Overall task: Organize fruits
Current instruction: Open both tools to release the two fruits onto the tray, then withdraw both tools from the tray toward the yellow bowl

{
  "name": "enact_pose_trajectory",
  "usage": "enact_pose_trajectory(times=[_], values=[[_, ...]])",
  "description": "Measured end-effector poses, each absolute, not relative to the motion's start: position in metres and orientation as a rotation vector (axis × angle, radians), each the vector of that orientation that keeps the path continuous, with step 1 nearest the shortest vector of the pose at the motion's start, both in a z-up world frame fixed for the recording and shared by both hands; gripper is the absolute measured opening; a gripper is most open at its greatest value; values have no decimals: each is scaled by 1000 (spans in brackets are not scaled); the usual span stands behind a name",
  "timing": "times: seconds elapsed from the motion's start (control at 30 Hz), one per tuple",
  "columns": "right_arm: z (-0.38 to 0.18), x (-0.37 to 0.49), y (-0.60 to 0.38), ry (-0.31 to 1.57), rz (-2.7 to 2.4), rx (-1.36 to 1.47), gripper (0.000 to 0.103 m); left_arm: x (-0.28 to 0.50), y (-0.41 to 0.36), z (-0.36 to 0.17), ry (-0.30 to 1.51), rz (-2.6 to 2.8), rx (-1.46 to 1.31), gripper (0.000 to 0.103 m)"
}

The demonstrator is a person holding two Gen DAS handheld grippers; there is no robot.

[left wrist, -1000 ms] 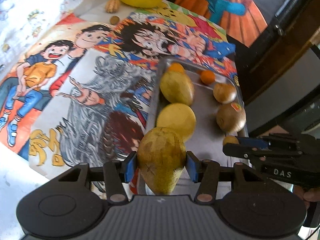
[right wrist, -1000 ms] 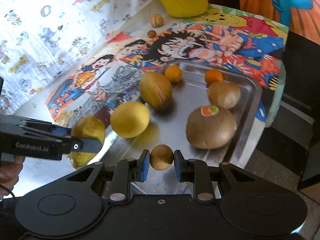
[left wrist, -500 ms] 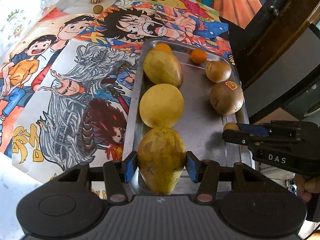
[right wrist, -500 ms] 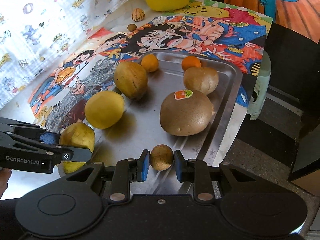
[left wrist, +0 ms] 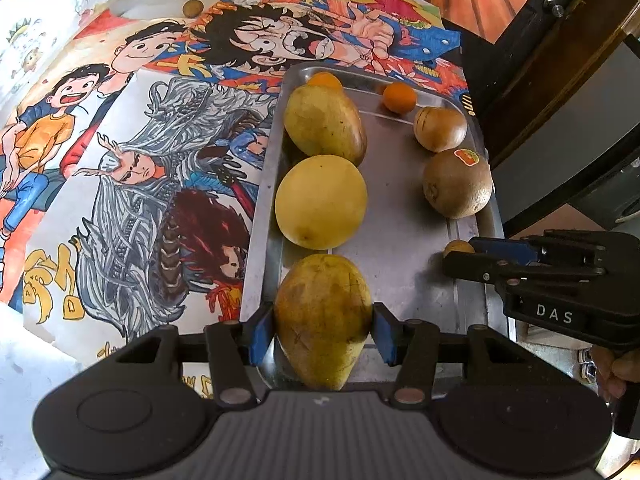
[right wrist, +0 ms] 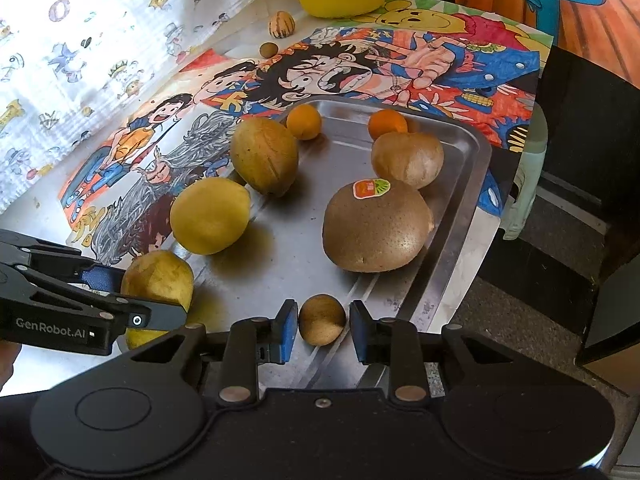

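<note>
My left hand-held gripper clamped a blotchy yellow-green mango over the steel tray's near-left corner, long axis along the tray, tip toward me. My right hand-held gripper had just been opening around a small round brown fruit, pads barely clear, near edge

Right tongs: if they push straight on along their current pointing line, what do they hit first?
Likely the steel tray floor itself: the right tongs point steeply down, straddling the small round brown fruit. Further along that line sits the big brown stickered fruit. Depth is unclear.
</note>
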State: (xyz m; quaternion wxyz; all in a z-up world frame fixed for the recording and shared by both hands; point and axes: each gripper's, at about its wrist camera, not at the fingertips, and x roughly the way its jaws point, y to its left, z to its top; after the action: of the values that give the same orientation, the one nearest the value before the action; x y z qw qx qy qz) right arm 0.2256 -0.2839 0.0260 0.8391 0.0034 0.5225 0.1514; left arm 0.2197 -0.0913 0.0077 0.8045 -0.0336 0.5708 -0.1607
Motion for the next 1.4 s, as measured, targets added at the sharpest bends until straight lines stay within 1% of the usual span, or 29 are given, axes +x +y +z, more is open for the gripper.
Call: enact_pose_trajectory(times=[0.13,0.37,0.47,0.53,0.57,0.7,0.83,0.9,1.0,1.1,1.27,1.4], values=[[27,226,-284,1106,327,5,32,220,-92,7,1241,-347,-66,56],[31,222,-285,1113,331,-2,38,219,-89,10,1256,-352,-58,57],[33,218,-284,1116,335,-5,40,218,-86,14,1260,-357,-60,60],[35,215,-284,1117,337,-5,42,217,-84,16,1264,-355,-52,67],[37,213,-283,1117,337,-5,44,216,-84,17,1268,-357,-46,68],[42,208,-283,1117,334,0,54,213,-77,20,1300,-367,-45,78],[47,201,-283,1130,327,9,62,211,-69,25,1317,-360,-36,85],[51,198,-281,1144,327,13,74,210,-65,28,1323,-356,-24,88],[55,194,-277,1175,329,18,83,209,-59,31,1349,-351,-2,98],[55,193,-272,1233,313,31,91,208,-54,34,1363,-359,14,101],[52,191,-264,1344,269,49,95,205,-45,35,1386,-340,54,102],[51,191,-258,1385,282,78,96,206,-35,32,1412,-301,81,102]])
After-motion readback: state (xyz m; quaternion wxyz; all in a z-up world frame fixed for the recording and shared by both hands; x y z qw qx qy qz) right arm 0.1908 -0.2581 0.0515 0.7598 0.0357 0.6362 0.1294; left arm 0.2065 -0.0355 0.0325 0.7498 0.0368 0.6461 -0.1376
